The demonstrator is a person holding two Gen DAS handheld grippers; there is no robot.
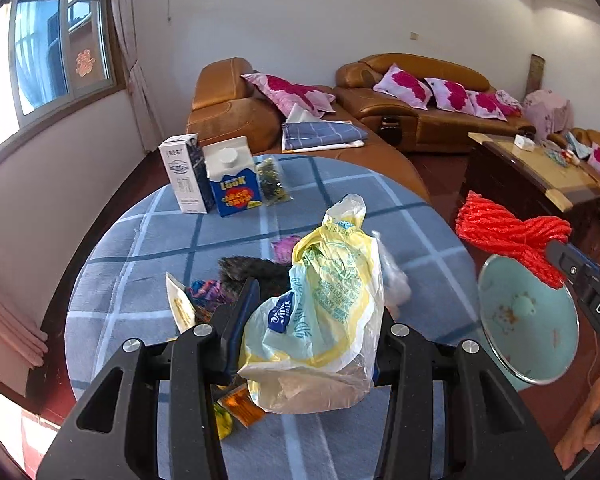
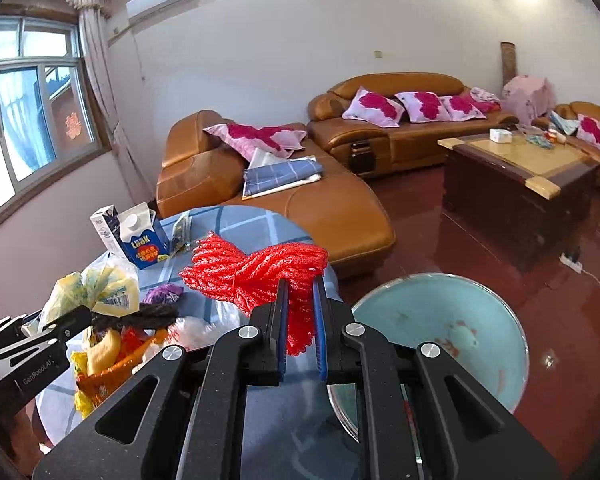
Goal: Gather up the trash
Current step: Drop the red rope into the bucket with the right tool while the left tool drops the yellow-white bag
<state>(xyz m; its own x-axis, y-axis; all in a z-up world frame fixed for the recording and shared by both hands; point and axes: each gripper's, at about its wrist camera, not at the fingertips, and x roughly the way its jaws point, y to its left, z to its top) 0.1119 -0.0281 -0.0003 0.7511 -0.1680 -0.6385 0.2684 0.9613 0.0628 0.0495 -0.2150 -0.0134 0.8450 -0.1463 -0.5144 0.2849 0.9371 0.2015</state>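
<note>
Jaws of the left gripper clamp a crumpled plastic bag above the desk; the right gripper pinches red netting near the teal bin. Release squarely over its mouth.

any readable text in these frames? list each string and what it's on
"LOOK" – blue gable-top carton on the table.
"DAS" – side of the right gripper; rest cut off.
"GenRobot.AI" – body of the left gripper.
White tall carton: print too small to read.
Yellow-and-white plastic bag in the left gripper: green print and blue logo too blurred and crumpled to read.
Red window decal: not legible.
</note>
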